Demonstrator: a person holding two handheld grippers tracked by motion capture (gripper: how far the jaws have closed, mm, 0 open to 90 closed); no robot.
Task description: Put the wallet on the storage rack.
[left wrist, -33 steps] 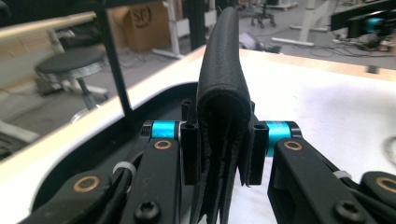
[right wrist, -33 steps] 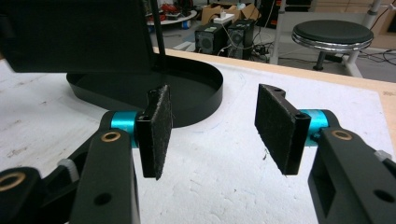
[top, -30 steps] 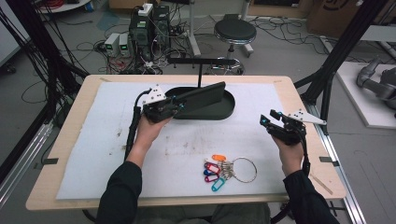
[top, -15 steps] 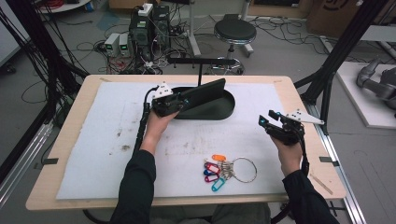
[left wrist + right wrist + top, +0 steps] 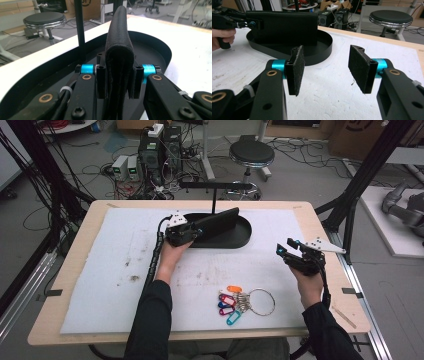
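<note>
My left gripper (image 5: 197, 231) is shut on a black leather wallet (image 5: 220, 221), which stands on edge and reaches out over the black oval tray (image 5: 243, 238). In the left gripper view both pads clamp the folded wallet (image 5: 119, 45) above the tray floor (image 5: 160, 50). The right gripper view shows the wallet (image 5: 284, 27) with its lower edge down inside the tray (image 5: 322, 50); whether it touches the floor I cannot tell. My right gripper (image 5: 283, 252) hovers open over the mat at the right, its pads (image 5: 295, 66) wide apart with nothing between them.
A thin black T-shaped stand (image 5: 214, 195) rises from the tray's far side, close behind the wallet. A key ring with coloured tags (image 5: 240, 301) lies on the white mat (image 5: 100, 270) near the front edge. A stool (image 5: 251, 154) and cables are beyond the table.
My left hand has carried the wallet a little to the right and lower, down into the tray. The right gripper has stayed where it was.
</note>
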